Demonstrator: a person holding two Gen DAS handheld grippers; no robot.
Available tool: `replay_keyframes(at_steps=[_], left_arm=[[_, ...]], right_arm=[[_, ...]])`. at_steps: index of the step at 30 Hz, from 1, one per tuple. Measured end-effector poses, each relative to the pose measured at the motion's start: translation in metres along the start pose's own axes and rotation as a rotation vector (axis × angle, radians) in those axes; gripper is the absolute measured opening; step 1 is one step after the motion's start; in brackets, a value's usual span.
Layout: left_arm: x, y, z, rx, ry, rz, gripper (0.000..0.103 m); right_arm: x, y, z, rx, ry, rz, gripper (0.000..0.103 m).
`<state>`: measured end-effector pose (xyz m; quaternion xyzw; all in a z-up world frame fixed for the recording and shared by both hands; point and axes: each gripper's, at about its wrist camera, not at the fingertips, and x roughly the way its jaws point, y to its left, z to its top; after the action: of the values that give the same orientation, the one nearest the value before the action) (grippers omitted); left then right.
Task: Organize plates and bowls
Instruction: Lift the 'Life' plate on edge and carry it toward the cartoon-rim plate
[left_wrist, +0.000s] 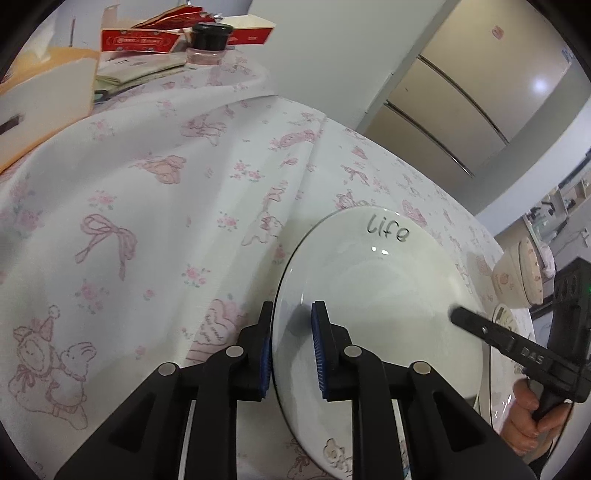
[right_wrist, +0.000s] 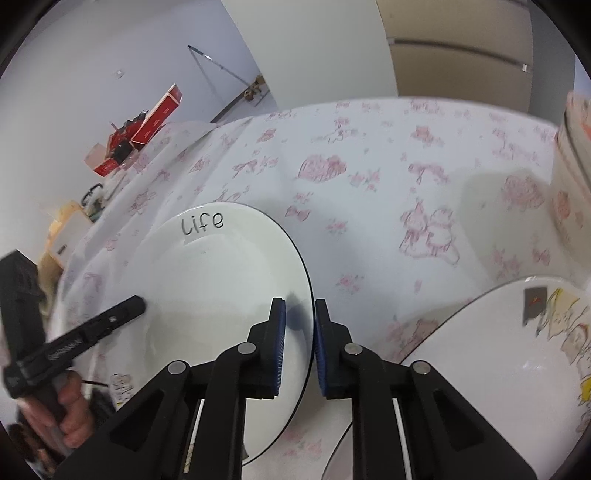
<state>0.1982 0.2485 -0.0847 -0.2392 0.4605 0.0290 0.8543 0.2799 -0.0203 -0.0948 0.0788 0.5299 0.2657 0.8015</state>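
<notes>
A white plate (left_wrist: 380, 306) with "life" written on it is held above the pink-print tablecloth (left_wrist: 147, 206). My left gripper (left_wrist: 291, 347) is shut on its left rim. My right gripper (right_wrist: 299, 343) is shut on its right rim; the plate also shows in the right wrist view (right_wrist: 221, 288). The right gripper shows in the left wrist view (left_wrist: 458, 315) at the plate's far edge, and the left gripper shows in the right wrist view (right_wrist: 138, 302). A second plate with a cartoon print (right_wrist: 498, 354) lies lower right. A small printed bowl (left_wrist: 517, 277) stands beyond it.
Red boxes (left_wrist: 147, 38), a black-lidded jar (left_wrist: 208, 44) and a cardboard box (left_wrist: 48, 85) stand at the table's far end. A tall printed container (right_wrist: 576, 177) stands at the right edge. Cabinets (left_wrist: 461, 110) lie behind the table.
</notes>
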Motion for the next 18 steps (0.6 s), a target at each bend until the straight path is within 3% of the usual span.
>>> replay_keyframes(at_steps=[2,7,11,18], left_arm=[[-0.001,0.003,0.001,-0.011,0.006,-0.001,0.019],[-0.01,-0.003,0.0,0.016,-0.005,-0.003,0.019],[-0.029,-0.009,0.002,0.022,-0.039,-0.028,0.019],[-0.068,-0.025,0.005,0.044,-0.09,-0.035,0.019]], right_arm=[[-0.001,-0.001,-0.001,0.021,0.019,0.032,0.015],[-0.008,0.004,-0.002,0.015,0.015,0.007,0.015],[-0.023,-0.003,0.002,0.08,0.03,0.096,0.015],[-0.061,0.012,0.006,0.066,-0.019,0.117,0.016]])
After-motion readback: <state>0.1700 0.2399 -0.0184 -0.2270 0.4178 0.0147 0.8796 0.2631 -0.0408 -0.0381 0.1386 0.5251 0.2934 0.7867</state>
